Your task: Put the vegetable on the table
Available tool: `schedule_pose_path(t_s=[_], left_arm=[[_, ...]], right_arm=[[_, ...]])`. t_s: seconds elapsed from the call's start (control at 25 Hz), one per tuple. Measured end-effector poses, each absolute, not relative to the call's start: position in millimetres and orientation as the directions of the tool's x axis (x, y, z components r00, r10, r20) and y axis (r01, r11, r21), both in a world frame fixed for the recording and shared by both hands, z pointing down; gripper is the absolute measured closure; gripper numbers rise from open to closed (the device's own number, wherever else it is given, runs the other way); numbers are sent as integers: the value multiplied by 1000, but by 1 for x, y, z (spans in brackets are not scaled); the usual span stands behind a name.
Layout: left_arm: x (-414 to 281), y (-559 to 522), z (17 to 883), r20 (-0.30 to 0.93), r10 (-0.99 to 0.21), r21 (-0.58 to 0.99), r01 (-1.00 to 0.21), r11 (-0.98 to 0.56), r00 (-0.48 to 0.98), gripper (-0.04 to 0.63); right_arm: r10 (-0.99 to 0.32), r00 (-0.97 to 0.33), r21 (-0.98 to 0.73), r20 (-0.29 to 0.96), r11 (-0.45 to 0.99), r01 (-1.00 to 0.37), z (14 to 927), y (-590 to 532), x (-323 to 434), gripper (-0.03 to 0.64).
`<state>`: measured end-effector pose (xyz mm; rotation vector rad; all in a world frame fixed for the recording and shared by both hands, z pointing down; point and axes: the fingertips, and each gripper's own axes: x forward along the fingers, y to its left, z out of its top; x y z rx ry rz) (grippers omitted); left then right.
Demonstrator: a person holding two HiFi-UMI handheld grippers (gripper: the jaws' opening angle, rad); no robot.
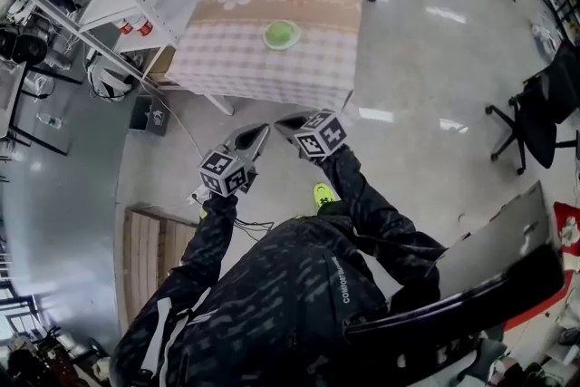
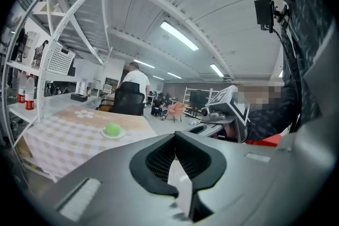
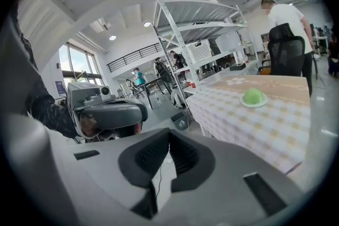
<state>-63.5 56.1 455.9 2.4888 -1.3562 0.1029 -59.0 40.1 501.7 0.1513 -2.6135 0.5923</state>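
A desk (image 1: 227, 59) draped in a pink-and-white checked cloth with a flower print stands in open floor just ahead of the person holding the tools. Both are held close to the body, well short of the desk's near edge. The left gripper (image 1: 258, 133) has its jaws pressed together with nothing between them, and the right gripper (image 1: 283, 124) is the same, closed and empty. They are toed in toward each other.

On the cloth, toward the middle of the far half, sits a small pale round plate (image 1: 269, 43) with the round green vegetable (image 1: 282, 33) resting on it. It lies straight ahead, well apart from both tools, nearly in line with the right gripper's tips, so that one looks slightly nearer. Being ball-shaped, it shows no long axis to favour.
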Motion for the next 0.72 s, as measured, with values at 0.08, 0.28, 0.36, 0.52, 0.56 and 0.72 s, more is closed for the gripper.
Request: schedule_pose_path(t_s=[0.08,0.28,0.36,0.52,0.56,0.72], left_arm=[[-59,65,454,199,-804,229,-824,-518,560,600],[-60,85,450,187,-783,234,-801,-550,593,600],[-51,95,452,186,-769,243,-787,-567,612,600],[-35,110,456,170,-748,250,-762,-597,642,600],[-34,115,456,162,-745,253,-757,-602,647,600],[-28,133,456,148,-747,247,-755,-607,649,600]], right_arm=[[-23,-895,-377,446,902,-211,497,47,-56,614],[-52,-894,-361,444,903,-232,489,69,-60,614],[-63,-890,-365,452,897,-248,491,81,-51,614],[-91,-886,-359,455,891,-277,492,95,-39,614],[-98,-886,-355,454,892,-281,492,99,-38,614],[-116,-891,-342,439,896,-284,484,117,-34,614]])
